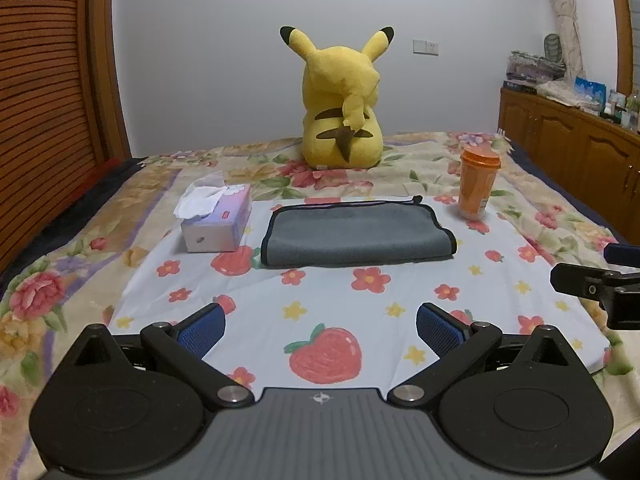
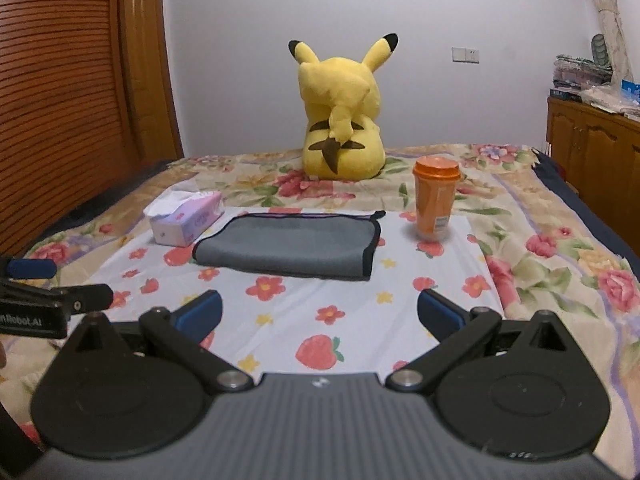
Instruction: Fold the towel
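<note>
A grey towel [image 1: 356, 234] with black edging lies folded flat on a white strawberry-print cloth [image 1: 332, 308] on the bed; it also shows in the right wrist view [image 2: 290, 246]. My left gripper [image 1: 320, 324] is open and empty, held back from the towel's near edge. My right gripper [image 2: 320, 312] is open and empty too, also short of the towel. Part of the right gripper shows at the right edge of the left wrist view [image 1: 592, 284], and part of the left gripper at the left edge of the right wrist view [image 2: 44, 304].
A tissue box [image 1: 218, 218] stands left of the towel, an orange cup [image 1: 478, 182] to its right. A yellow plush toy [image 1: 340, 104] sits behind. Wooden cabinets [image 1: 572, 152] line the right wall, a slatted wardrobe [image 1: 44, 100] the left.
</note>
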Demonstrator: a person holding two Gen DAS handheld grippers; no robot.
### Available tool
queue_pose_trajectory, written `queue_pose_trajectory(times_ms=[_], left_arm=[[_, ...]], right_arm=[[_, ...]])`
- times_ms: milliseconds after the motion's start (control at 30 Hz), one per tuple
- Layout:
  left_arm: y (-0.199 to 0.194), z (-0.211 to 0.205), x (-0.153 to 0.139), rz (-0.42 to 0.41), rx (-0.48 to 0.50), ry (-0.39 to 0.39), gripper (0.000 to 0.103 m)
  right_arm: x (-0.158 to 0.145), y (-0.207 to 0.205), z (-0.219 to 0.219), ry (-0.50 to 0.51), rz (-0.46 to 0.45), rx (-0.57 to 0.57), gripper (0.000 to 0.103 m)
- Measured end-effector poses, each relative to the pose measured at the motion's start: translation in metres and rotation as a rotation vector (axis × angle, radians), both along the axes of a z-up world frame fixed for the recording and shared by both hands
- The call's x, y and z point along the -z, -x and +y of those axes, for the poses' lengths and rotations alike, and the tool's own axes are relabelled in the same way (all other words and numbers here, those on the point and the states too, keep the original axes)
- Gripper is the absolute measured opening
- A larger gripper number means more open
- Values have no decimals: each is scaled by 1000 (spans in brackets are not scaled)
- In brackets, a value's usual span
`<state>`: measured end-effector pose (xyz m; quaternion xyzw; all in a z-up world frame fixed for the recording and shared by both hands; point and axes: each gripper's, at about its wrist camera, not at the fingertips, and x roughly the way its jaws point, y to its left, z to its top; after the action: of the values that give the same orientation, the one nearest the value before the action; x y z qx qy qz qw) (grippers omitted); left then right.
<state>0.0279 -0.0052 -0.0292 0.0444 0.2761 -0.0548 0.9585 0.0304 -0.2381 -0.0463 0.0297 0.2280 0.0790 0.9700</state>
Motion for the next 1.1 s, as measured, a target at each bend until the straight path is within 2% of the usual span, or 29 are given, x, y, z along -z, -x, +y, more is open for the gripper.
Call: queue_pose_trajectory(times_ms=[600,1100], left_arm=[[11,4,-9,-89,-2,29,103],[17,2,-14,-146,-7,11,103]], right_arm=[[-4,9,-4,-2,-51,29,103],[-9,15,-9,-15,-117,47,103]])
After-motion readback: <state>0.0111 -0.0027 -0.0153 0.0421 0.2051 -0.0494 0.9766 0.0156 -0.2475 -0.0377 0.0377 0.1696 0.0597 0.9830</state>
